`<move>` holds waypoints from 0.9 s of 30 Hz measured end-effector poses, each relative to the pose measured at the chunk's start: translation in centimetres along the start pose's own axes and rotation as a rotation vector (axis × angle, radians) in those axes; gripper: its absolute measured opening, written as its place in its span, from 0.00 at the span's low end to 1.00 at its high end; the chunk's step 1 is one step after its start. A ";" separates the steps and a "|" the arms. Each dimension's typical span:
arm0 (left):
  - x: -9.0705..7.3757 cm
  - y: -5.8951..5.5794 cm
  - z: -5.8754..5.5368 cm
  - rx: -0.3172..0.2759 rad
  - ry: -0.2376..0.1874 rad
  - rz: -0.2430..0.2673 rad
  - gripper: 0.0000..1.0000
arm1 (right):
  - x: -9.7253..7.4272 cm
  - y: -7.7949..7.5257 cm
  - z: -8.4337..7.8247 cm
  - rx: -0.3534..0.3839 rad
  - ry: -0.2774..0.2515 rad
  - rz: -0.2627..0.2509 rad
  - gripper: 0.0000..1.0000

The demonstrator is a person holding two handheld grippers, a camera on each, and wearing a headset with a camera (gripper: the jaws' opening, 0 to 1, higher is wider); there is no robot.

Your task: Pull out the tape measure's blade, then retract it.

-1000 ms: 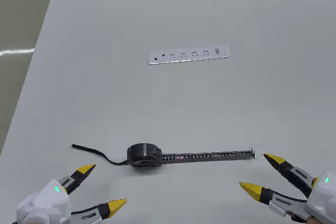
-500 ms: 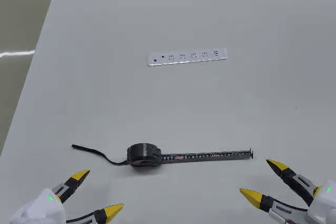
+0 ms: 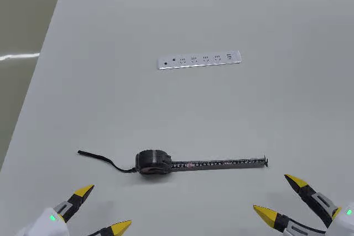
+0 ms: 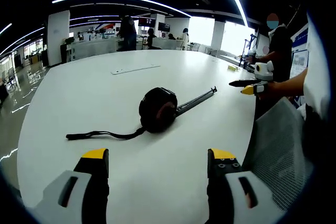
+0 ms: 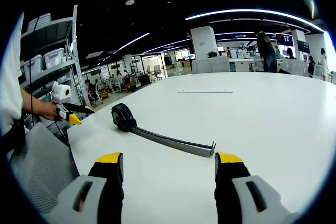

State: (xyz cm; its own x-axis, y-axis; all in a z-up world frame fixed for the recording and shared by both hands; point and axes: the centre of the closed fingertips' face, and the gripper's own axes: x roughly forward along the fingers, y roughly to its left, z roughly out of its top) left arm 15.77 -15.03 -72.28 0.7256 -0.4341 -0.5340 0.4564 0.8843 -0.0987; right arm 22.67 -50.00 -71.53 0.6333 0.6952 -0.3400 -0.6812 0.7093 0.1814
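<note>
We see the tape measure (image 3: 153,162) lying on the white table (image 3: 166,109), close to our near edge and roughly midway between the two grippers. Its blade (image 3: 221,163) is drawn out flat to the right, resting along the tabletop, and its black strap (image 3: 102,158) trails off to the left. We hold the left gripper (image 3: 104,208) nearer to us and to the left of the tape measure, jaws apart and touching nothing. The right gripper (image 3: 280,196) sits near the blade's far-right end, a little nearer to us, its jaws likewise spread wide with nothing between them. Farther across the table lies a white power strip (image 3: 199,59), well apart from the tape measure.
</note>
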 end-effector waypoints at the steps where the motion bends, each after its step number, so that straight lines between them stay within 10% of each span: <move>1: -0.1 -0.1 0.0 -0.002 -0.004 0.004 0.75 | 0.0 0.2 0.0 -0.006 -0.003 -0.001 0.72; 27: -1.9 -0.9 -2.5 -0.087 -0.017 0.073 0.75 | -2.0 1.0 -0.7 0.018 -0.040 -0.027 0.72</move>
State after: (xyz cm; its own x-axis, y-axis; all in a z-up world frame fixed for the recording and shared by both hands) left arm 12.65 -14.58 -73.30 0.7643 -0.3705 -0.5278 0.3563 0.9248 -0.1333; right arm 20.39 -50.76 -71.32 0.6657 0.6796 -0.3081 -0.6573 0.7295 0.1889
